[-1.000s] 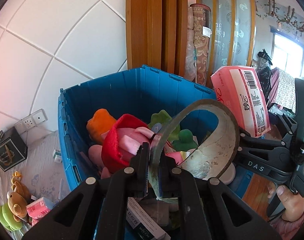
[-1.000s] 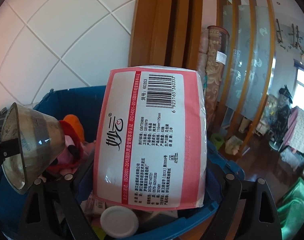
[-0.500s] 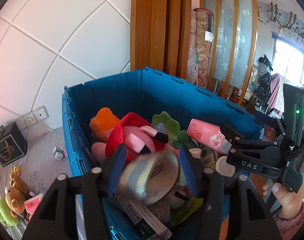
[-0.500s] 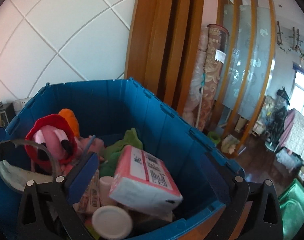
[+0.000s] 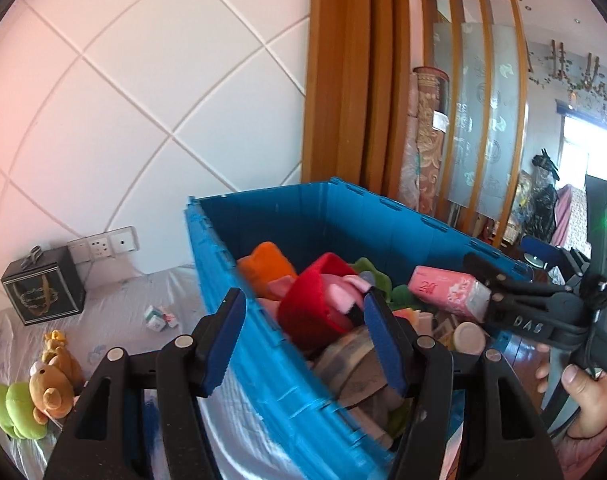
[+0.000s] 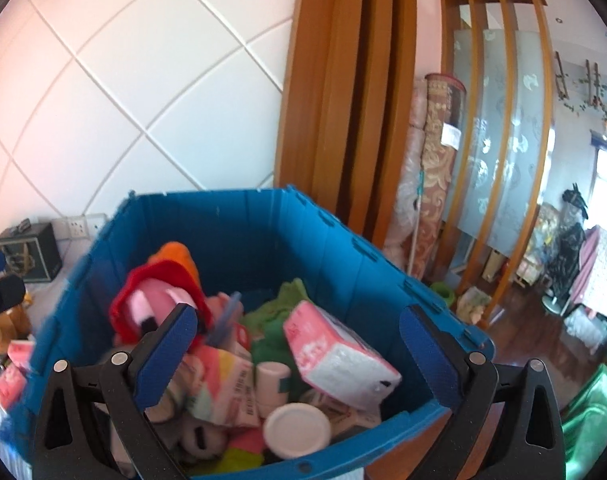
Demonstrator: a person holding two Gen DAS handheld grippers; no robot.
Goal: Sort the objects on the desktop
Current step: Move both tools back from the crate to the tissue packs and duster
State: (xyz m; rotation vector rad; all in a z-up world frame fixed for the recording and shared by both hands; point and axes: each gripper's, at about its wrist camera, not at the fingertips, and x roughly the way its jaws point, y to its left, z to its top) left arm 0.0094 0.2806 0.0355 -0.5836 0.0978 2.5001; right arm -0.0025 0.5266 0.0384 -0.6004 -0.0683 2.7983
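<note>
Left claw (image 5: 305, 338) open, holding nothing, blue bin (image 5: 271, 380) edge right between its fingers, right claw (image 6: 299, 356) wide open — bin's near edge just below, pink pack (image 6: 335, 356) dropped inside.

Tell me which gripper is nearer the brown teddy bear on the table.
Left. The left gripper straddles the bin's near wall beside the teddy bear; the right gripper hangs over the blue bin.
</note>
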